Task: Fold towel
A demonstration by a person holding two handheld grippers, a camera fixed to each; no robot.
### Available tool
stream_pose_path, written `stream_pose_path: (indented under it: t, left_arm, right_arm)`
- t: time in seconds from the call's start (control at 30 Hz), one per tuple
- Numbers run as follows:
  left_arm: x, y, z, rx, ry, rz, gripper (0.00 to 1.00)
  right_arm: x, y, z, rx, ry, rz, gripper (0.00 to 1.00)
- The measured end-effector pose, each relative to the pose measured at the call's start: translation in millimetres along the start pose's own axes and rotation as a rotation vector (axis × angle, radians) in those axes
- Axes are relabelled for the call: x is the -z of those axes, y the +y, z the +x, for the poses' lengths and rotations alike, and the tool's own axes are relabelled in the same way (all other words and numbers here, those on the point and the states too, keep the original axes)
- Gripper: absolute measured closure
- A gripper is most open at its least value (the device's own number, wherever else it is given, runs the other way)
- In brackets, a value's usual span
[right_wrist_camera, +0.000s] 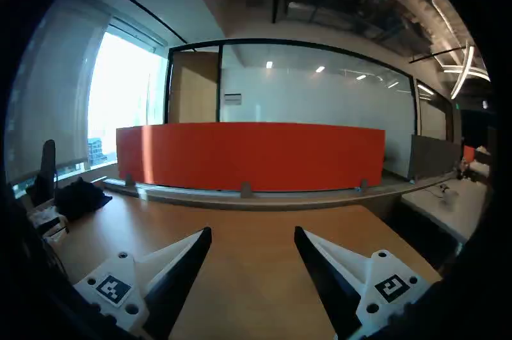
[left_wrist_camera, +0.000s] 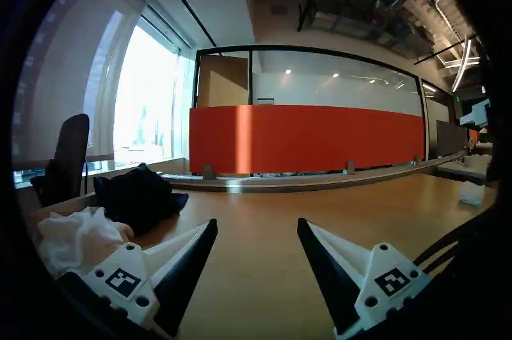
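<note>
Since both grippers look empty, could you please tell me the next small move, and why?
Probably swing the left gripper leftward to the crumpled white towel: its fingers stand open over bare wooden table, and the towel lies to its left, beside a black cloth.

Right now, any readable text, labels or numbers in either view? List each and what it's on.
No readable text.
The wall plaque behind the glass: too small to read.
The square markers on the left gripper and right gripper: black-and-white patterns, no letters.
</note>
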State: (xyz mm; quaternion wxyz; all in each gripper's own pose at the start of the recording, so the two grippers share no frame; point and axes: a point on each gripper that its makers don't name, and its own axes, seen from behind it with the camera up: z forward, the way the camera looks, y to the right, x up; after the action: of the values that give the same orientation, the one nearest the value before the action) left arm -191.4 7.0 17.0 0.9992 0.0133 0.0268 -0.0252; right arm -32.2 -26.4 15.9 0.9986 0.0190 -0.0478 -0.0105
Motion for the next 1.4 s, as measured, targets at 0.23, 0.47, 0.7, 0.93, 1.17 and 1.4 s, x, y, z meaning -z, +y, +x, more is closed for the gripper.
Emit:
stream_pose_path:
  t: [0.23, 0.47, 0.7, 0.93, 1.17, 1.4]
  left_arm:
    - [-0.1, 0.0, -1, 0.001, 0.000, 0.000, 0.08]
    - [-0.3, -0.1, -2, 0.000, 0.000, 0.000, 0.07]
    - [-0.5, -0.3, -3, 0.001, 0.000, 0.000, 0.08]
    - [-0.8, -0.2, -4, 0.001, 0.000, 0.001, 0.08]
    - [-1.3, 0.5, -5, 0.001, 0.001, 0.001, 0.08]
    - [-1.5, 0.5, -5, 0.001, 0.001, 0.001, 0.08]
  right_arm:
    - [-2.8, -2, 7, 0.021, 0.016, 0.007, 0.00]
    - [-5.5, 1, 18, 0.055, 0.053, 0.002, 0.00]
    - [-9.2, 10, 20, 0.045, 0.081, -0.010, 0.00]
    - [-9.7, 21, 14, -0.004, 0.119, -0.026, 0.00]
    - [-6.8, 32, -11, -0.037, 0.133, -0.048, 0.00]
    - [-6.2, 46, -45, -0.077, 0.131, -0.062, 0.00]
